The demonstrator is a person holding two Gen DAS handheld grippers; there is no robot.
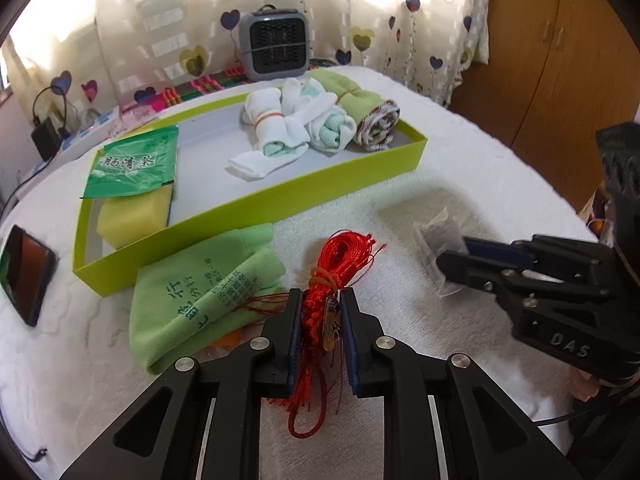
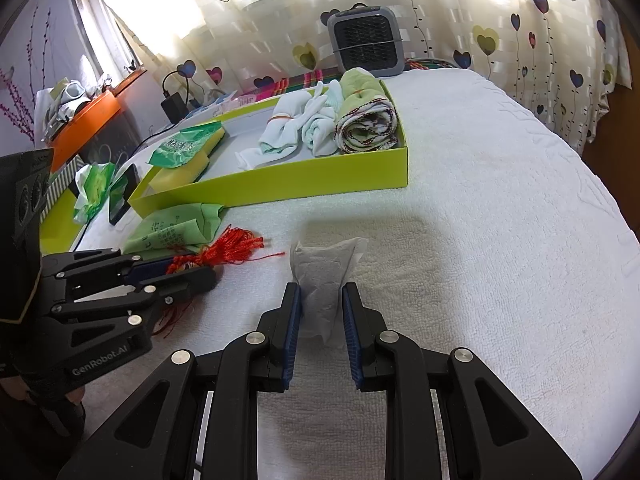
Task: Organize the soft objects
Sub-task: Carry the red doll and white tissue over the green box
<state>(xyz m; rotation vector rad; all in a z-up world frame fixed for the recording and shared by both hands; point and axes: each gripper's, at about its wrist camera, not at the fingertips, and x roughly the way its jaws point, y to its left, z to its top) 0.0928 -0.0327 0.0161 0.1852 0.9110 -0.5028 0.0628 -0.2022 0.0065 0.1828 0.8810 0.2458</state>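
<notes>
My left gripper (image 1: 322, 300) is shut on a red cord bundle (image 1: 340, 260) that lies on the white towel; it also shows in the right wrist view (image 2: 228, 250). My right gripper (image 2: 320, 292) is closed on a white sachet (image 2: 324, 276), seen from the left wrist view too (image 1: 440, 236). A lime-green box (image 1: 280, 196) beyond holds rolled white socks (image 1: 280, 128), a rolled green towel (image 1: 360, 108), a yellow sponge (image 1: 132, 216) and a green packet (image 1: 132, 164). A folded green cloth (image 1: 200, 300) lies left of the cord.
A grey heater (image 1: 276, 44) stands behind the box by the curtain. A phone (image 1: 24, 276) lies at the left. A wooden wardrobe (image 1: 560, 60) is at the right. The white towel (image 2: 500, 240) spreads to the right.
</notes>
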